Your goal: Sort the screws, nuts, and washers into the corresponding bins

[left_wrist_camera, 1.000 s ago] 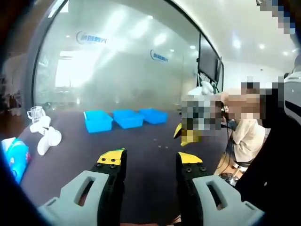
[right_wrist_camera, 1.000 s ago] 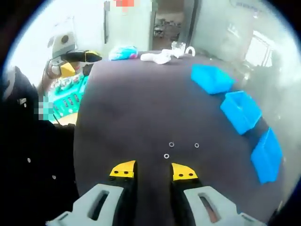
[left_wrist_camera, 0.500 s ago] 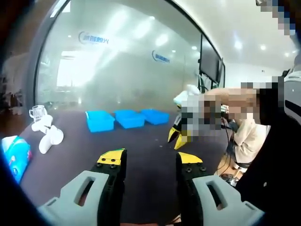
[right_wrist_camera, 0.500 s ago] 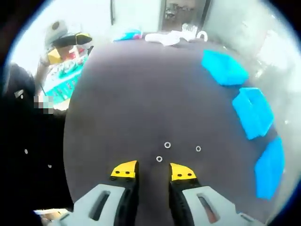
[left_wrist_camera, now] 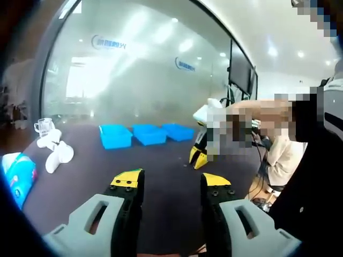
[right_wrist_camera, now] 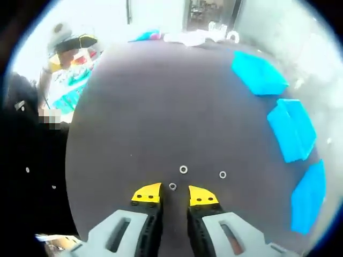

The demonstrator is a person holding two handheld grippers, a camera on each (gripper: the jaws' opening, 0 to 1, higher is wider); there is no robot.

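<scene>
Three washers [right_wrist_camera: 183, 169] on dark counter [right_wrist_camera: 161, 107]; right tool [right_wrist_camera: 174, 194] open, nearest washer at 12 o'clock; left tool [left_wrist_camera: 171, 182] open, empty.

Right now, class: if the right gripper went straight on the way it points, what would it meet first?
Probably the nearest small ring on the table, lying just ahead of the right gripper.
</scene>
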